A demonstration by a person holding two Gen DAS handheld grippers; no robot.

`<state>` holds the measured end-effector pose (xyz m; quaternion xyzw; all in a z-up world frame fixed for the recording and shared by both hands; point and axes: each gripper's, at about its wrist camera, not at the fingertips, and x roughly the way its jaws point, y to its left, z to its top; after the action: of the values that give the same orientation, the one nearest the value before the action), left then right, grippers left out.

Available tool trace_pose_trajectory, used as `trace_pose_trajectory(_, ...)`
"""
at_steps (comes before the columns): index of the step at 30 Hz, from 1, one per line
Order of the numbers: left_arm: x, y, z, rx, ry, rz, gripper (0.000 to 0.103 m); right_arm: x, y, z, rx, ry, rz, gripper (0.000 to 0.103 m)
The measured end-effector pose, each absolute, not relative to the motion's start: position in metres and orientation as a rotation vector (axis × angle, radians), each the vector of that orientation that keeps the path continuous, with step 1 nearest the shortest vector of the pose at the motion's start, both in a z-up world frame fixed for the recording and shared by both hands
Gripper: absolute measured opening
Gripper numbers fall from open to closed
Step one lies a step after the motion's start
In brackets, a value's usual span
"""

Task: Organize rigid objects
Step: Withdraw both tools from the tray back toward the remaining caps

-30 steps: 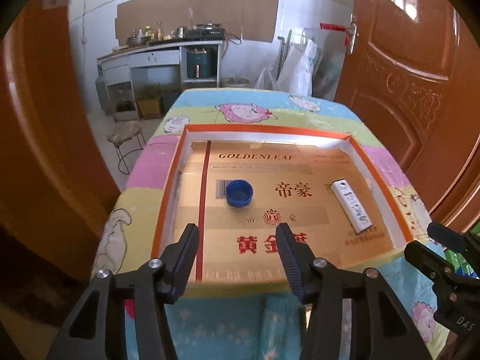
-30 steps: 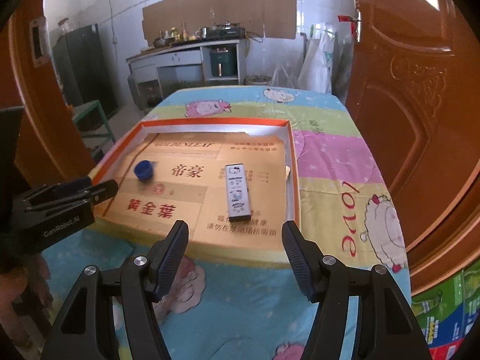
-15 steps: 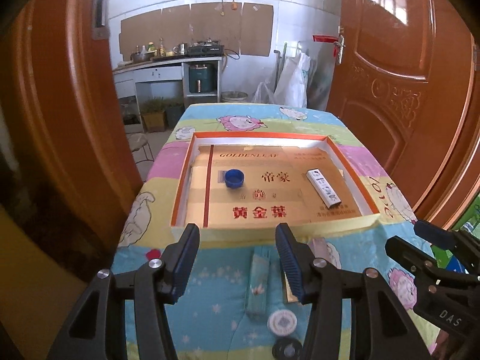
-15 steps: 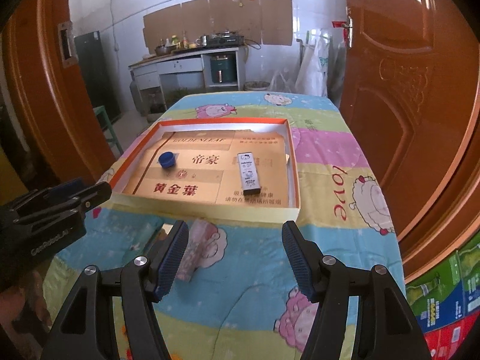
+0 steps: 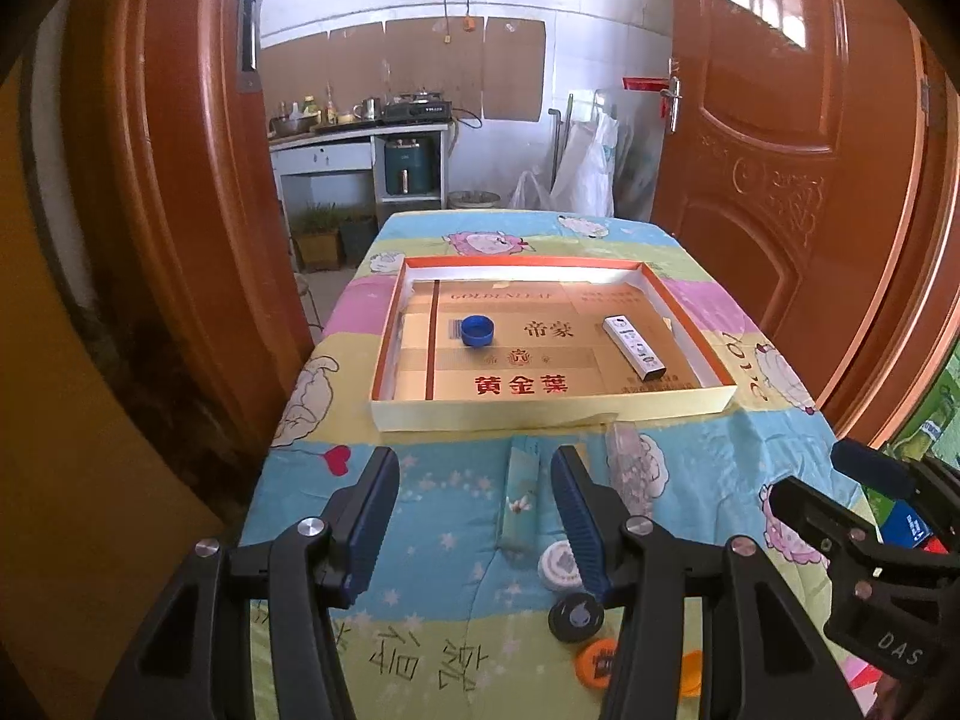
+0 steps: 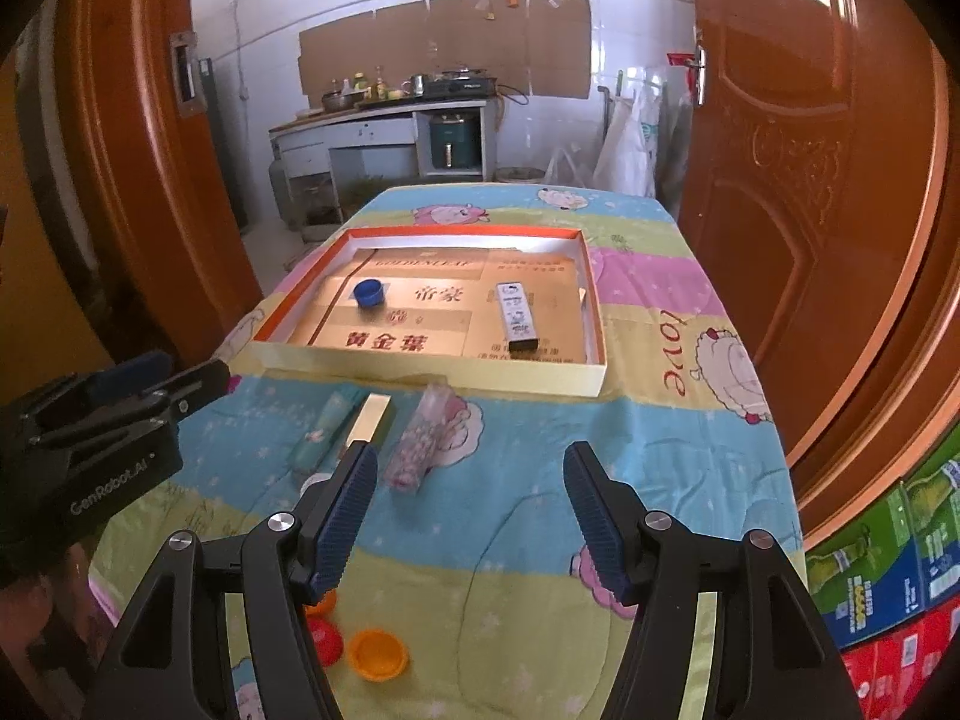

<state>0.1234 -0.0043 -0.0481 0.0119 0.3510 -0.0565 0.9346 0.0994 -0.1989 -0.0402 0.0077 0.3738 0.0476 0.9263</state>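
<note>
A shallow cardboard tray (image 5: 540, 405) (image 6: 420, 369) with an orange rim lies on the cartoon-print tablecloth. Inside it are a blue cap (image 5: 477, 330) (image 6: 368, 293) and a slim white box (image 5: 633, 345) (image 6: 517, 318). In front of the tray lie a green tube (image 5: 522, 504) (image 6: 321, 429), a cream box (image 6: 369, 426), a clear packet (image 5: 627, 468) (image 6: 420, 438), a white cap (image 5: 558, 564), a black cap (image 5: 576, 618), orange caps (image 5: 600, 663) (image 6: 375, 654) and a red cap (image 6: 324, 636). My left gripper (image 5: 474, 516) hovers open above the tube. My right gripper (image 6: 471, 510) is open and holds nothing, just right of the packet.
Brown wooden doors (image 5: 780, 180) stand close on both sides of the table. Stacked drink cartons (image 6: 888, 570) sit on the floor at the right. A kitchen counter (image 5: 360, 132) is beyond the table's far end.
Both grippers have drawn back from the tray and risen a little. The loose caps, tube and packet at the table's near end have come into view.
</note>
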Motion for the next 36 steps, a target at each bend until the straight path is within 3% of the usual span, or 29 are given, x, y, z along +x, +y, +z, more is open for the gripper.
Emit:
trace_pose_trajectory(25, 0.082, 0.007, -0.048, 0.023, 0.684, -0.13, 0.053, 0.059, -0.198, -0.046, -0.013, 0.757, 0.086, 0.067)
trace_pose_trajectory(36, 0.067, 0.012, -0.064, 0.006, 0.691, -0.152, 0.053, 0.038, -0.191, -0.083, -0.061, 0.777, 0.169, 0.067)
